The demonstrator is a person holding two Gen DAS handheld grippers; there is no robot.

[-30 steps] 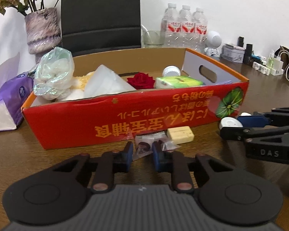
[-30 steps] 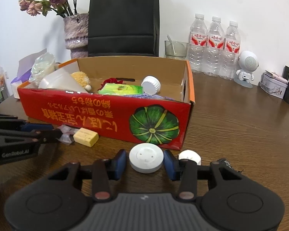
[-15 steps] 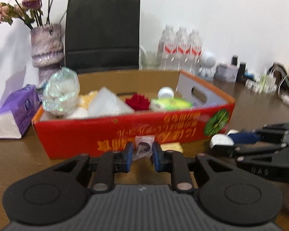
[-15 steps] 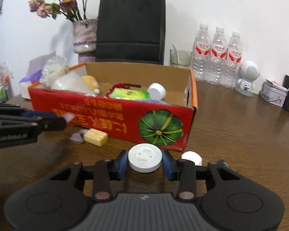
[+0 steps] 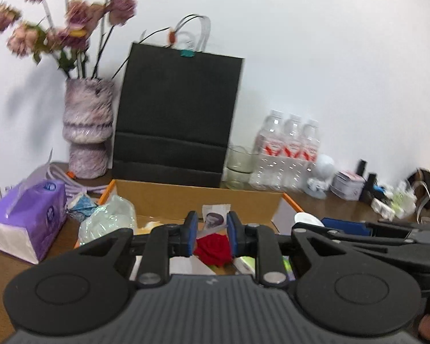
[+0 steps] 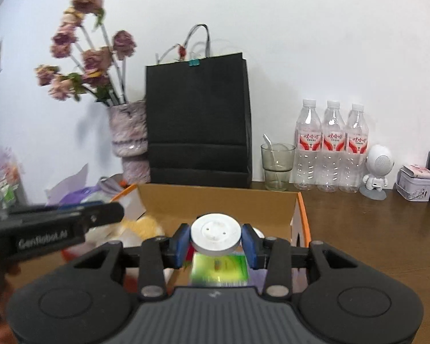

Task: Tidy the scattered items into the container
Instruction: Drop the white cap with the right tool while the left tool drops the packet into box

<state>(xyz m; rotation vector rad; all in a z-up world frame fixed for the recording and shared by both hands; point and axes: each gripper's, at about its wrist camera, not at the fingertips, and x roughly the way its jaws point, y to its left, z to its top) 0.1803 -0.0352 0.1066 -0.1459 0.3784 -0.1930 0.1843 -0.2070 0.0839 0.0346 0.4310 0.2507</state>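
My left gripper (image 5: pixel 212 229) is shut on a small clear packet (image 5: pixel 215 217) with a dark piece inside and holds it over the open cardboard box (image 5: pixel 197 195). Below it lie a red rose (image 5: pixel 213 249) and a clear bag (image 5: pixel 109 220). My right gripper (image 6: pixel 216 242) is shut on a white round disc (image 6: pixel 216 236) and holds it above the same box (image 6: pixel 215 200), over a green packet (image 6: pixel 219 269). The right gripper also shows in the left wrist view (image 5: pixel 358 229); the left one shows in the right wrist view (image 6: pixel 71 220).
A black paper bag (image 6: pixel 199 120), a vase of dried flowers (image 6: pixel 129 140), a glass (image 6: pixel 276 166), three water bottles (image 6: pixel 332 146) and a white robot figure (image 6: pixel 377 172) stand behind the box. A purple tissue pack (image 5: pixel 28 220) lies to its left.
Both grippers have risen from the table in front of the box, each carrying its item, and now hang over the box's inside. The yellow block on the table is out of view.
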